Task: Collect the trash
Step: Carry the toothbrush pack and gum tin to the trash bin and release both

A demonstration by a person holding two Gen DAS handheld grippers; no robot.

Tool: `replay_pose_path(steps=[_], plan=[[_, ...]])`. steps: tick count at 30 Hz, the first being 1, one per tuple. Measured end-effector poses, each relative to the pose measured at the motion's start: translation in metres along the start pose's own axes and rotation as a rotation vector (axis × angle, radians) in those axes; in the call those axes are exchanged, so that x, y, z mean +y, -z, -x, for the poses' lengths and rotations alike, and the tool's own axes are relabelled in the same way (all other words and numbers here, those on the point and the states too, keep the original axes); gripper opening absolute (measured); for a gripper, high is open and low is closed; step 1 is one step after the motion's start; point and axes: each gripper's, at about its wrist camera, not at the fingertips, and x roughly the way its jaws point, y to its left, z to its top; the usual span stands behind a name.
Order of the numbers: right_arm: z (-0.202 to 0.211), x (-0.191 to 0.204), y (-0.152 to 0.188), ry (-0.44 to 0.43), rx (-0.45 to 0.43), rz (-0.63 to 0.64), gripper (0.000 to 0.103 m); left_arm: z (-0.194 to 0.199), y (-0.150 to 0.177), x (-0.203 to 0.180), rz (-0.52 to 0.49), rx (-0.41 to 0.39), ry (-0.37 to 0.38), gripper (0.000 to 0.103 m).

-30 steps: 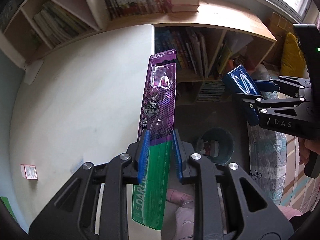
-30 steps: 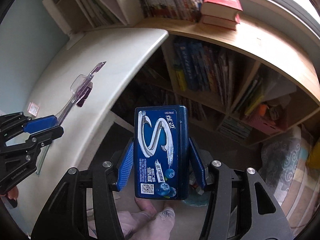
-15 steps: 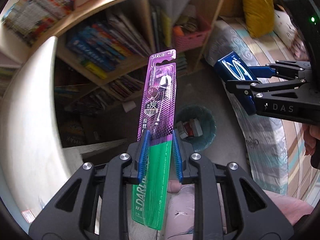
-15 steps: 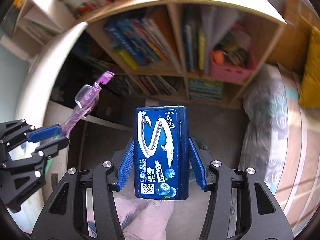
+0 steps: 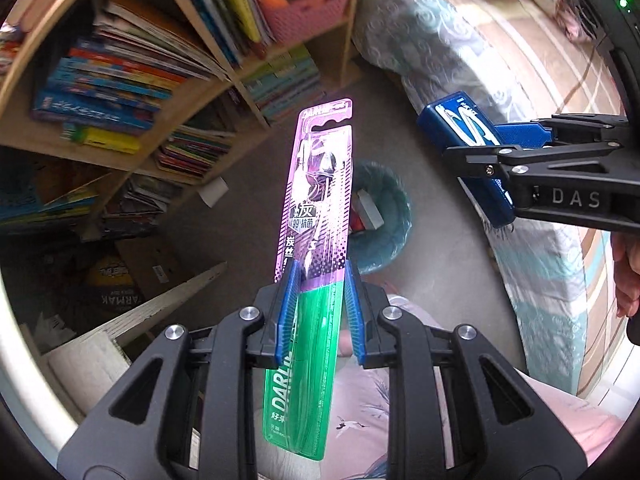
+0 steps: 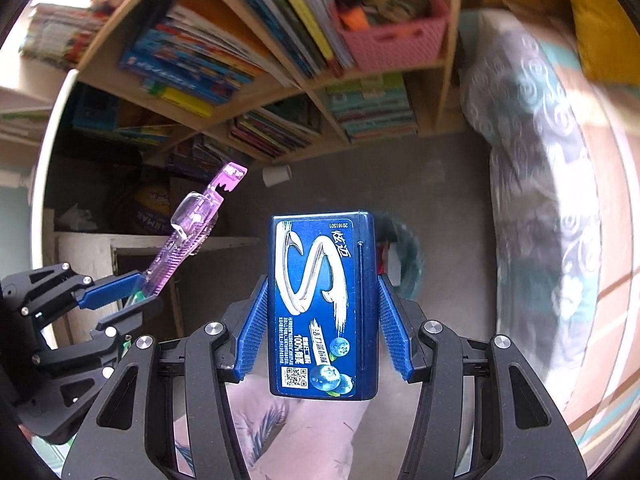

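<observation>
My left gripper [image 5: 319,276] is shut on a purple and green toothbrush package [image 5: 320,204], held upright in the air. It also shows at the left of the right wrist view [image 6: 192,224]. My right gripper [image 6: 320,296] is shut on a dark blue gum box [image 6: 324,308], seen in the left wrist view [image 5: 464,140] at the right. A teal trash bin [image 5: 384,216] with some trash inside stands on the floor, just behind the toothbrush package. In the right wrist view the bin [image 6: 404,260] is mostly hidden behind the gum box.
A wooden bookshelf [image 5: 160,80] full of books and a pink basket [image 6: 392,40] lines the back. A bed with a patterned cover [image 5: 520,120] runs along the right. A white desk edge [image 5: 24,360] curves at the left. A cardboard box [image 5: 148,264] sits under it.
Both grippers have swung away from the white desk and down toward the floor. The trash bin is now larger and closer behind both held items.
</observation>
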Motion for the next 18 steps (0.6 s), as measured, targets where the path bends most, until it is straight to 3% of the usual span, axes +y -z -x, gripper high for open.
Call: replay_pose_path(steps=[10,18], plan=[[-0.052,-0.031,0.009,-0.028,0.066,-0.117,0.053,-0.061,-0.004,-0.011,-0.086,0.124,0.001,0.021],[-0.081,-0.046,0.012,-0.018,0.109,-0.136,0.053,-0.097,-0.004,-0.019,-0.112,0.194,-0.014,0.021]])
